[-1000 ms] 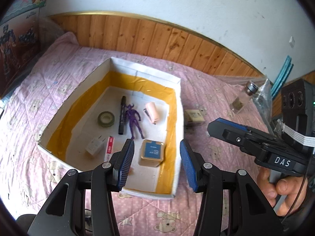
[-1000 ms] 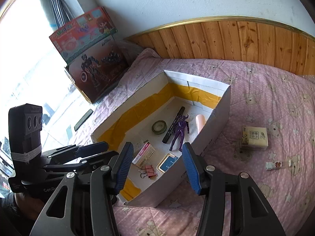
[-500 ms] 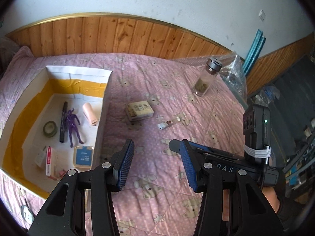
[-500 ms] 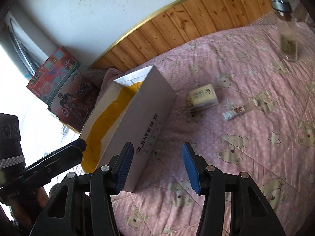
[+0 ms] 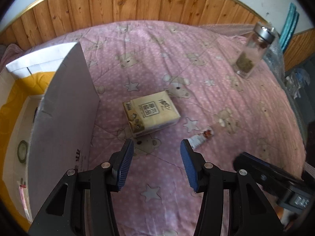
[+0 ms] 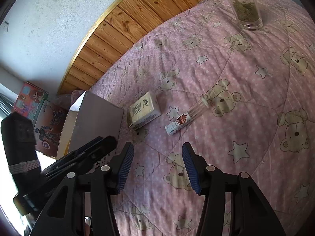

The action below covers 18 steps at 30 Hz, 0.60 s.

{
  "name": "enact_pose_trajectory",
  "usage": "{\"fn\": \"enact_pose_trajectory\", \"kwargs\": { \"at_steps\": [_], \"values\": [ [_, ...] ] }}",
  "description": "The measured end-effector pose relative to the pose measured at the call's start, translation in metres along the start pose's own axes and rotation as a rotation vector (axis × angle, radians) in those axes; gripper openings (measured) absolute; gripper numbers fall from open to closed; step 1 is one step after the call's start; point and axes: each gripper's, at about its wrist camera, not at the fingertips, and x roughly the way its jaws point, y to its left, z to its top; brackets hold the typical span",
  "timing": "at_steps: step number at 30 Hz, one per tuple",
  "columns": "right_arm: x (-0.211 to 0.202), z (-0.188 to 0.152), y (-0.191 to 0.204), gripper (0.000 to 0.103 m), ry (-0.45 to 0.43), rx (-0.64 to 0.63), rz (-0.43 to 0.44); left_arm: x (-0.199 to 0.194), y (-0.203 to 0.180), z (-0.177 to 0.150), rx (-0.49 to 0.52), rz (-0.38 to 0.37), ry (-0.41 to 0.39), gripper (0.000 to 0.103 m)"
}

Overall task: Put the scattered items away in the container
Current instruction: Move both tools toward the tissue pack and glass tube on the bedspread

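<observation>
A pink quilt [image 5: 196, 74] printed with bears and stars is seen ahead of both pairs of jaws, backed by wooden wall panelling [image 5: 137, 2] under a white plastered wall [image 6: 49, 19]. Toy boxes [image 6: 37, 110] are stacked far to the left of the right gripper [image 6: 157, 167].

The jaws of the left gripper [image 5: 156, 165] are spread with nothing between them. A tissue pack [image 5: 151, 114] is found just beyond their tips, apart from them. The container [image 5: 65, 118] stands to their left, its grey outer wall turned toward them. A small tube [image 5: 200, 137] lies just past the right fingertip, and a glass jar [image 5: 250, 55] stands upright far ahead to the right.

The right gripper's jaws are likewise spread and empty, with the tube well ahead between their lines and the pack ahead to the left.

Against the frames of a second earlier, the container's interior is no longer centred; it has been shifted to the left edge, and the loose items are shown nearer.
</observation>
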Motion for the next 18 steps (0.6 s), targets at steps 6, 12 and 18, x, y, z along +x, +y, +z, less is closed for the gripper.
{"fn": "enact_pose_trajectory", "kwargs": {
  "at_steps": [6, 12, 18],
  "values": [
    [0.013, 0.000, -0.029, 0.053, 0.026, 0.061, -0.002, 0.029, -0.012, 0.008, -0.017, -0.215, 0.025, 0.052],
    [0.020, 0.006, -0.033, 0.053, 0.029, 0.074, 0.011, -0.006, -0.025, 0.010, 0.072, -0.110, -0.084, 0.052],
    [0.029, 0.004, -0.020, 0.053, 0.038, 0.038, 0.006, 0.029, -0.029, 0.041, 0.121, -0.067, -0.041, 0.054]
  ]
}}
